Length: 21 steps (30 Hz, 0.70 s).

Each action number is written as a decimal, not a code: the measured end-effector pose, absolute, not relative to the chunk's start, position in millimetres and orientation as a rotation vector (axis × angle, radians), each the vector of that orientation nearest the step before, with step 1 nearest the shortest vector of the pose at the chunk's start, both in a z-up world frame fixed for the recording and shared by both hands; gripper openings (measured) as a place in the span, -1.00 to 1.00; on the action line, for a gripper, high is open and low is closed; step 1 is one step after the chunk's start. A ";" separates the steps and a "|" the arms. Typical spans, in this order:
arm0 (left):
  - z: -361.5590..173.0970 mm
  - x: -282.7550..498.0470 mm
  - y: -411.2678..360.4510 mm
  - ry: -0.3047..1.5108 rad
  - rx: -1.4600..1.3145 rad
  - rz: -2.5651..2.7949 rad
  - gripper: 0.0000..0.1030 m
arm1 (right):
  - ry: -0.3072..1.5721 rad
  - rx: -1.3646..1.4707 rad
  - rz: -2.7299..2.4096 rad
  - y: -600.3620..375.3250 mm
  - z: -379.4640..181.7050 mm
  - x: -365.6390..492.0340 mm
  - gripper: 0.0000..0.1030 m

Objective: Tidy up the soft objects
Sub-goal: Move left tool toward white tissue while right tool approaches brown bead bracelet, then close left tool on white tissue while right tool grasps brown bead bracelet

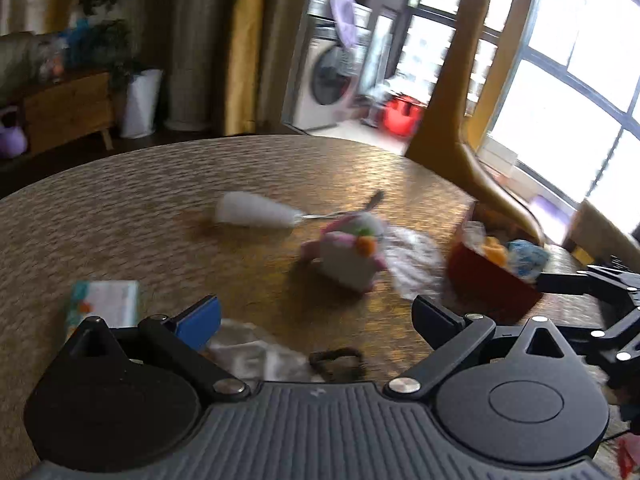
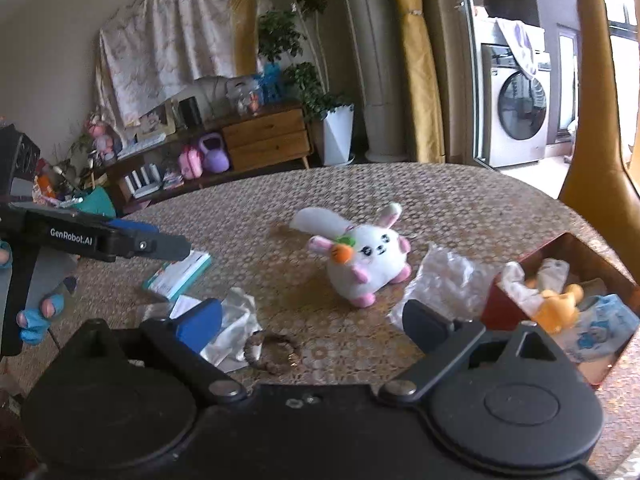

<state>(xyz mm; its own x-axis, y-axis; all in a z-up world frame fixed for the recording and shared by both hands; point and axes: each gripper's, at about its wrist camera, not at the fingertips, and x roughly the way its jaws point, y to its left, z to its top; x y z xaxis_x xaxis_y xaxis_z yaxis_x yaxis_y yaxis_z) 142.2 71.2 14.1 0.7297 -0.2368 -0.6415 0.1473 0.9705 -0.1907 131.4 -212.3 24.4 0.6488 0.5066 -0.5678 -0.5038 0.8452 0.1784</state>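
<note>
Bracelet (image 2: 276, 352): dark bead ring, lying flat just ahead of the right gripper's body, touching the crumpled foil wrapper (image 2: 232, 328).
Table (image 2: 248, 216): round, woven-pattern top; everything below rests on it.
Red box (image 2: 516, 300): open-topped, at the table's right edge; holds an orange plush (image 2: 558, 306), a blue-and-white soft item (image 2: 604, 328) and white fabric.
Bunny plush (image 2: 366, 258): white with pink ears and feet, small orange carrot by one ear; upright near the table's middle, left of the red box, apart from it. Nothing grips it.
Clear plastic bag (image 2: 448, 284): crumpled, between bunny and box.
White cone-shaped object (image 1: 252, 210): on its side beyond the bunny; blurred in the left wrist view.
Tissue pack (image 2: 180, 276): teal and white, flat, left of the bunny.
Right gripper (image 2: 312, 318): fingers spread wide, empty; blue pad on its left finger.
Left gripper (image 1: 316, 314): fingers wide apart, nothing between them; view motion-blurred. Also seen from the right wrist camera at far left, over the tissue pack.
</note>
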 end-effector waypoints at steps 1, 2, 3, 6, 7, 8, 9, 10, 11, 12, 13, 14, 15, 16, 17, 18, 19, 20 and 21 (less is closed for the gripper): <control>9.5 139.9 74.8 0.714 -0.126 -0.185 0.98 | 0.651 0.002 0.581 -208.1 21.3 131.8 0.88; 5.7 137.9 78.1 0.709 -0.125 -0.170 0.98 | 0.659 -0.002 0.590 -204.5 18.0 133.0 0.88; 0.7 136.5 81.3 0.708 -0.128 -0.168 0.98 | 0.669 -0.005 0.599 -200.8 15.4 134.8 0.88; -13.8 133.8 87.6 0.711 -0.136 -0.184 0.98 | 0.700 -0.021 0.628 -190.4 5.1 140.1 0.88; -18.6 133.9 87.9 0.718 -0.132 -0.186 0.98 | 0.710 -0.030 0.633 -187.0 1.2 142.3 0.88; -23.0 134.3 86.9 0.725 -0.125 -0.188 0.98 | 0.720 -0.039 0.639 -184.1 -2.5 144.9 0.88; -27.7 133.6 88.2 0.730 -0.120 -0.191 0.98 | 0.730 -0.046 0.644 -181.1 -6.3 147.2 0.88; -32.1 133.7 87.4 0.735 -0.117 -0.196 0.98 | 0.737 -0.052 0.651 -177.8 -10.2 148.8 0.88; -37.5 133.6 86.5 0.742 -0.116 -0.202 0.98 | 0.745 -0.060 0.655 -174.7 -13.4 150.8 0.87; -43.5 133.5 85.0 0.750 -0.115 -0.210 0.98 | 0.754 -0.068 0.657 -171.0 -16.6 152.9 0.87; -49.7 133.8 82.8 0.757 -0.110 -0.216 0.98 | 0.764 -0.073 0.658 -167.3 -20.4 155.4 0.87; -55.2 133.5 80.6 0.763 -0.104 -0.218 0.98 | 0.772 -0.073 0.657 -165.1 -24.0 157.8 0.86; -60.4 132.4 78.5 0.768 -0.099 -0.218 0.98 | 0.781 -0.068 0.652 -162.6 -27.3 161.2 0.86; -65.4 132.7 75.9 0.773 -0.094 -0.220 0.98 | 0.790 -0.063 0.650 -159.9 -30.3 164.4 0.85; -70.1 132.5 73.4 0.774 -0.086 -0.226 0.98 | 0.802 -0.057 0.648 -158.0 -33.9 168.9 0.83; -74.2 132.0 70.5 0.773 -0.073 -0.228 0.98 | 0.814 -0.051 0.647 -155.5 -37.0 172.8 0.83; -79.4 132.5 67.3 0.777 -0.055 -0.228 0.98 | 0.825 -0.046 0.648 -152.8 -39.9 176.5 0.83; -84.4 133.5 64.9 0.784 -0.044 -0.229 0.98 | 0.836 -0.041 0.650 -149.9 -42.9 179.6 0.83; -89.2 134.4 64.0 0.792 -0.045 -0.232 0.98 | 0.847 -0.037 0.651 -146.5 -45.6 182.3 0.83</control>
<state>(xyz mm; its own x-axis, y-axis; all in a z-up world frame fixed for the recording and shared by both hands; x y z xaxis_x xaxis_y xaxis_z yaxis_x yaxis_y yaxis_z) 134.4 64.0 -89.2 0.6783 -0.2239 -0.6999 0.1899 0.9735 -0.1274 182.3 -146.5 -45.6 0.4817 0.5202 -0.7052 -0.5484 0.8066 0.2205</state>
